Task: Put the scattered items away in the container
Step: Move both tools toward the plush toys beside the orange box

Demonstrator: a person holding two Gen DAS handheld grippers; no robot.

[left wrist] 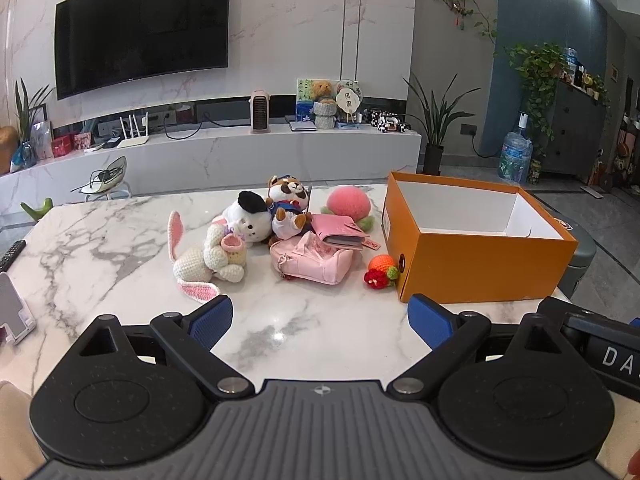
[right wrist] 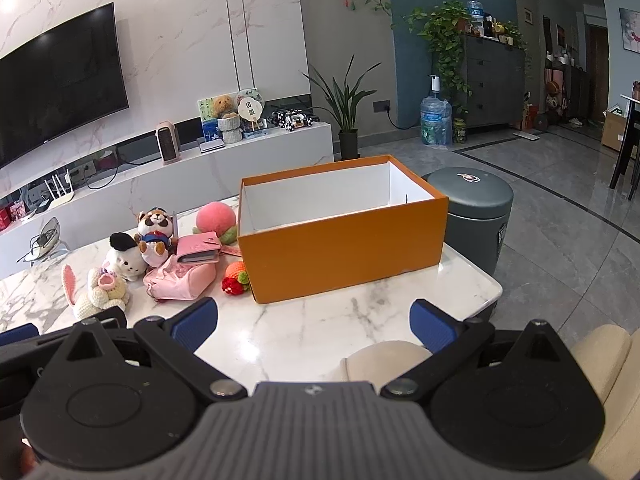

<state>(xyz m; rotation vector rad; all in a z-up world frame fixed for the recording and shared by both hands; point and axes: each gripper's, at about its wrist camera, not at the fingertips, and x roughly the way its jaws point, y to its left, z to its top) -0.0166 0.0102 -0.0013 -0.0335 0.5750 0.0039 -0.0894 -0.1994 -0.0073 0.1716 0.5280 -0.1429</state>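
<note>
An open orange box (left wrist: pixel 480 264) (right wrist: pixel 344 252) with a white inside stands on the marble table (left wrist: pixel 100 248) (right wrist: pixel 320 328), and nothing shows inside it. Left of it lie a crochet rabbit (left wrist: pixel 208 260) (right wrist: pixel 100 292), a white plush dog (left wrist: pixel 250 218) (right wrist: pixel 124 258), a raccoon plush (left wrist: pixel 288 208) (right wrist: pixel 154 230), a pink peach plush (left wrist: pixel 348 202) (right wrist: pixel 212 216), a pink wallet (left wrist: pixel 340 232) (right wrist: pixel 198 248), a pink pouch (left wrist: pixel 312 260) (right wrist: pixel 180 282) and crochet fruits (left wrist: pixel 380 270) (right wrist: pixel 236 278). My left gripper (left wrist: pixel 320 320) is open, short of the toys. My right gripper (right wrist: pixel 314 324) is open before the box.
A grey round bin (right wrist: pixel 476 216) stands beyond the table's right edge. A remote (left wrist: pixel 12 254) and a phone stand (left wrist: pixel 14 312) sit at the table's left. A beige cushion (right wrist: pixel 600 380) lies near the right gripper. A TV console (left wrist: pixel 240 152) lines the far wall.
</note>
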